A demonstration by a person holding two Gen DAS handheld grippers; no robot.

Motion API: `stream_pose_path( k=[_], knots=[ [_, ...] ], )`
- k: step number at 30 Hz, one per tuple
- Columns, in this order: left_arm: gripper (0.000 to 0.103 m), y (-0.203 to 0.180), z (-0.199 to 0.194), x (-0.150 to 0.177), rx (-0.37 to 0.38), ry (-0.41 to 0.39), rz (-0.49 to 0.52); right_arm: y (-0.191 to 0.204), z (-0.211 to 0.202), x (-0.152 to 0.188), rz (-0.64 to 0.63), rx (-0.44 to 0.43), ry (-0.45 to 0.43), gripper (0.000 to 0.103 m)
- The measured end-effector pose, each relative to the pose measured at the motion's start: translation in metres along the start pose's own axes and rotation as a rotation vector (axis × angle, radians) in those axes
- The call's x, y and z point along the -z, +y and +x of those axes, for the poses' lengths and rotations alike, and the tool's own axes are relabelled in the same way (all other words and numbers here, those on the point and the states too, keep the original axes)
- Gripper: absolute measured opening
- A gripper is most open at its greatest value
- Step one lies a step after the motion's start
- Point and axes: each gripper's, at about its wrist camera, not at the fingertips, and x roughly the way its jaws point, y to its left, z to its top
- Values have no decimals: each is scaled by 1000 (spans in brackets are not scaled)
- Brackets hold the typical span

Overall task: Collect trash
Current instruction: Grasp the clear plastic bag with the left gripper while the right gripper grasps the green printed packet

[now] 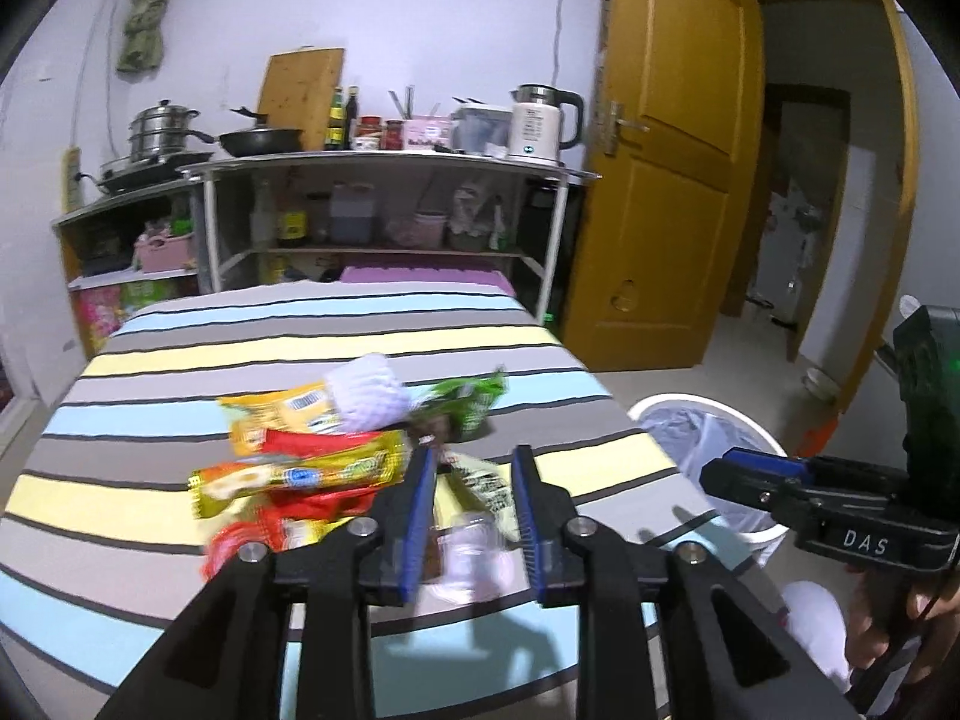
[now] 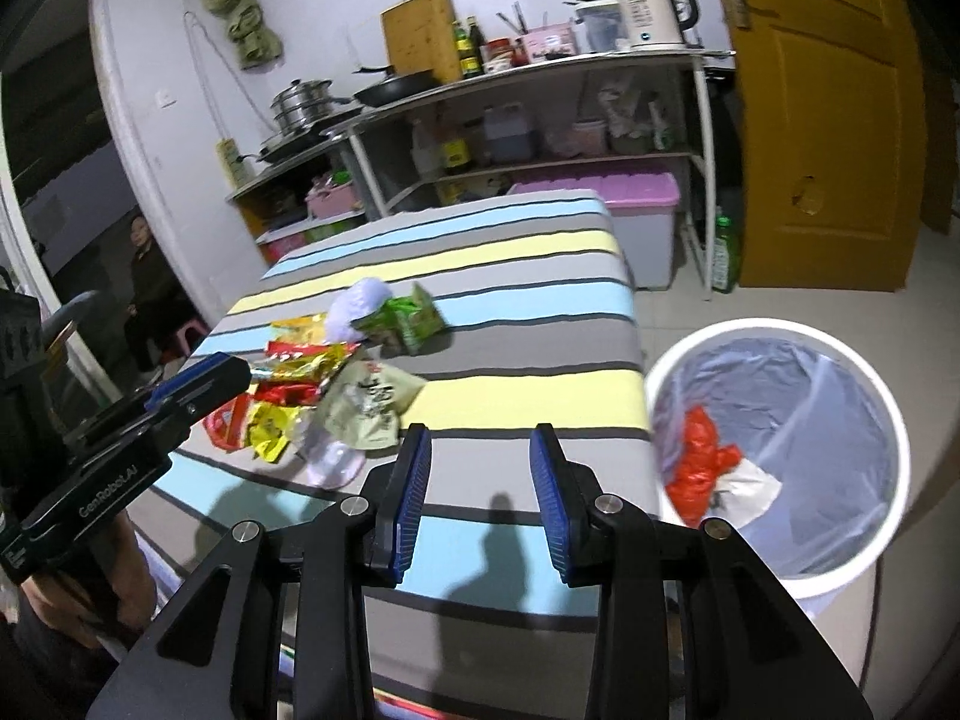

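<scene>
Striped cloth-covered table (image 1: 180,360) (grey, blue, yellow bands) carries a heap of crumpled snack wrappers (image 2: 300,384) near its mid, toward the left edge as the right wrist view shows it: red, yellow & gold foil packs, a pale green packet (image 2: 372,402), a green packet (image 2: 408,318) further back, a white foam fruit net (image 1: 366,390) beside it, and a clear plastic cup (image 2: 330,456) at the near side of the heap.

Left gripper (image 1: 471,468): blue-padded fingers spread, nothing pinched. Heap lies just ahead of the tips and to their left; clear cup & pale green packet show in the gap between the fingers, pads not pressing on them. Whether the tips touch the pile – can't tell, frame's blurred.

Right gripper (image 2: 480,450): fingers spread too, empty, only bare striped cloth betw. them. Heap sits ahead and to its left, apart from the pads.

White round bin (image 2: 864,372) w/ clear liner stands on the floor just off the table's right edge, right of the right gripper; a red plastic bag (image 2: 699,456) & a white scrap lie inside.

Behind the table: metal shelf rack (image 1: 384,162) w/ pots, bottles, kettle; yellow-brown door (image 1: 672,180).
</scene>
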Motion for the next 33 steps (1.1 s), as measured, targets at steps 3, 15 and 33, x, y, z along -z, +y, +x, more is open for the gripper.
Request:
stream_pose_path(
  k=[3, 15, 33],
  knots=[
    [35, 19, -5, 4, -28, -1, -21, 9, 11, -1, -17, -15, 18, 36],
    [40, 88, -13, 28, -164, 24, -110, 50, 50, -7, -77, -99, 75, 43],
    [44, 109, 24, 44, -160, 138, -145, 60, 117, -21, -65, -90, 191, 47]
  ],
)
